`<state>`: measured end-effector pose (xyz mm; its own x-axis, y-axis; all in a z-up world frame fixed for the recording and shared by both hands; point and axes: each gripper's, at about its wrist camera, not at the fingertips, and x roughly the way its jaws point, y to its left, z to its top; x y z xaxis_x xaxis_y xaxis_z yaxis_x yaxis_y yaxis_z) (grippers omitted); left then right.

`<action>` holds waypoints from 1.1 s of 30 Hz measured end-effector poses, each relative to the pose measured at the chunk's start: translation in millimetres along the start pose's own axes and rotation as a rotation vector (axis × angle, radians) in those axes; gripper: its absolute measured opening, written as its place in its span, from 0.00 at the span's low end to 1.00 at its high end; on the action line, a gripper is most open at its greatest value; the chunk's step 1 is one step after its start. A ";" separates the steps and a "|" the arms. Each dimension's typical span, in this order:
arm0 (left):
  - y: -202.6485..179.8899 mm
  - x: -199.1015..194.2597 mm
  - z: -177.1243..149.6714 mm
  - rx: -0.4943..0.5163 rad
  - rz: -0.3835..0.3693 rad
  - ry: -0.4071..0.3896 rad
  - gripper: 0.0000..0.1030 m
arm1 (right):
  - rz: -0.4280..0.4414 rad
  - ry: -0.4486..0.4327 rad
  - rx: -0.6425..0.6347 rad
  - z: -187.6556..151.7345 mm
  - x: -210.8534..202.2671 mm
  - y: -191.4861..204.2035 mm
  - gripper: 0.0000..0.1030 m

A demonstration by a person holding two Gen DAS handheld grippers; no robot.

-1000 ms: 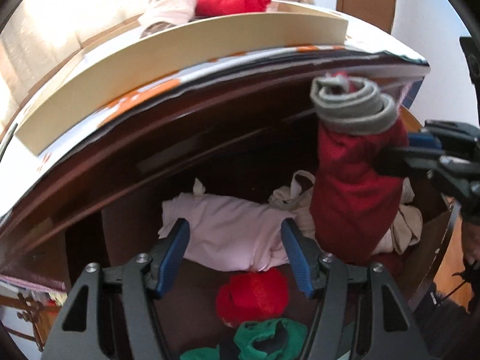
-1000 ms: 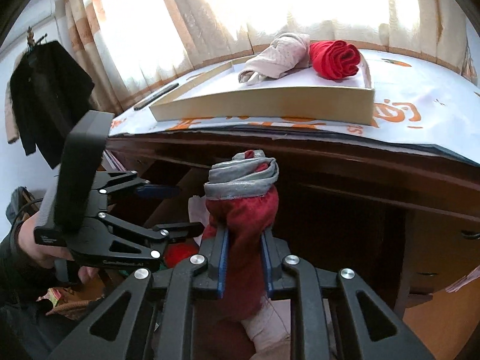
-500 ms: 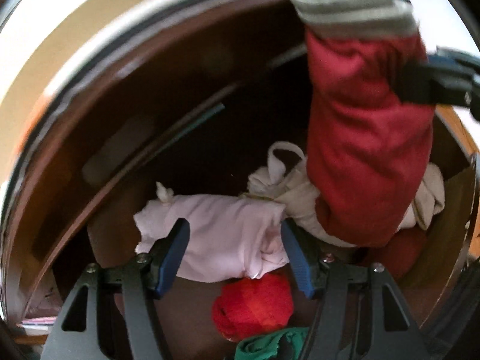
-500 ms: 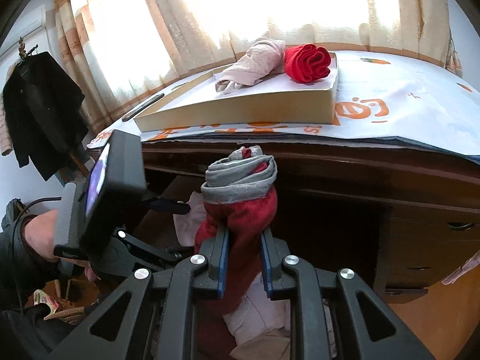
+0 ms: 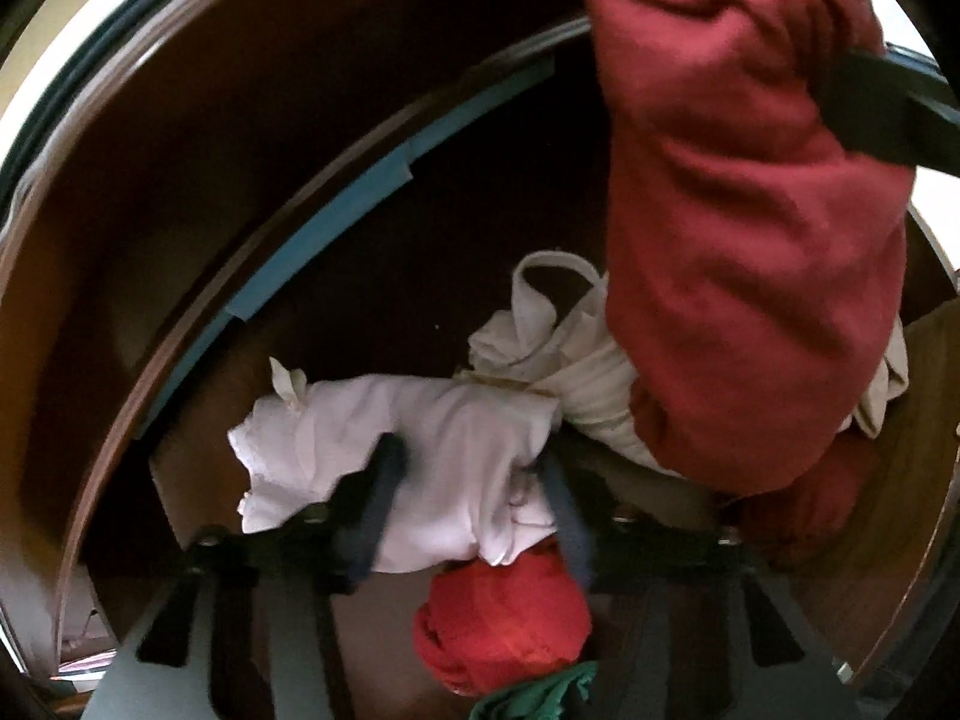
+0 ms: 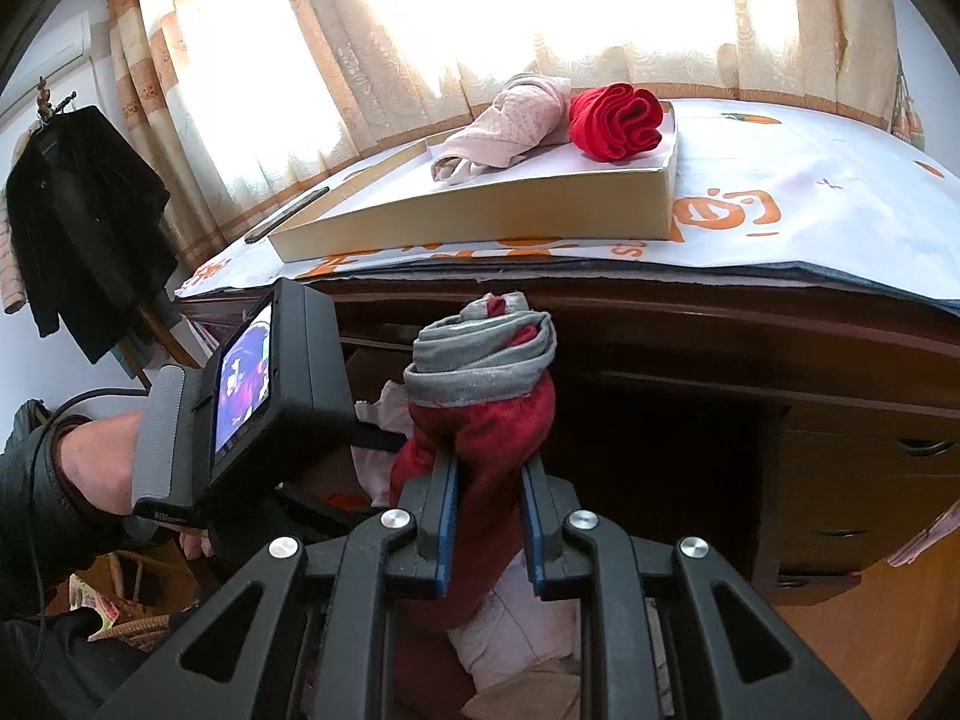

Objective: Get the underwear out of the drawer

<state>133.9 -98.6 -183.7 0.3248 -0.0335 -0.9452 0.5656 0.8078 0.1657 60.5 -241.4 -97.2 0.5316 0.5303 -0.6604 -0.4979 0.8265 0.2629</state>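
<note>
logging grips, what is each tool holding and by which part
Right tool: dark red underwear, gripped mid-roll below its grey waistband. Left tool: closing around the pale pink garment's middle.

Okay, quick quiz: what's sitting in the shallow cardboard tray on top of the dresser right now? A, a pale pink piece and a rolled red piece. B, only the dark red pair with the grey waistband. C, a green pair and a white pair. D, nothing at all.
A: the right wrist view shows the cardboard tray holding a pale pink piece beside a rolled red piece.
</note>
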 end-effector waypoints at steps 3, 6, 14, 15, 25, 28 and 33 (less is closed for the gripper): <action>5.9 -0.4 -0.6 -0.021 -0.019 0.001 0.20 | 0.002 -0.002 0.002 -0.4 0.4 0.0 0.19; 17.5 -6.1 -2.6 -0.054 -0.032 -0.026 0.11 | 0.006 -0.004 0.006 -1.8 1.5 0.5 0.19; 40.6 -35.0 -25.7 -0.166 -0.027 -0.142 0.09 | 0.022 -0.020 0.015 -4.2 2.6 0.7 0.19; 42.6 -39.9 -29.2 -0.181 -0.020 -0.163 0.09 | 0.024 -0.022 0.016 -4.3 2.5 0.8 0.19; 68.9 -68.5 -62.4 -0.343 -0.047 -0.320 0.09 | 0.044 -0.040 0.011 -6.0 -0.3 9.9 0.19; 67.4 -78.6 -73.7 -0.378 -0.046 -0.365 0.09 | 0.050 -0.044 0.011 -6.6 -0.2 11.9 0.19; 54.9 -92.7 -96.9 -0.426 -0.036 -0.432 0.09 | 0.059 -0.055 0.002 -7.8 -1.5 16.3 0.19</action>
<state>61.4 5.8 -114.2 0.6397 -0.2295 -0.7336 0.2584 0.9631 -0.0759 46.2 -230.2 -97.4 0.5380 0.5879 -0.6041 -0.5284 0.7936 0.3017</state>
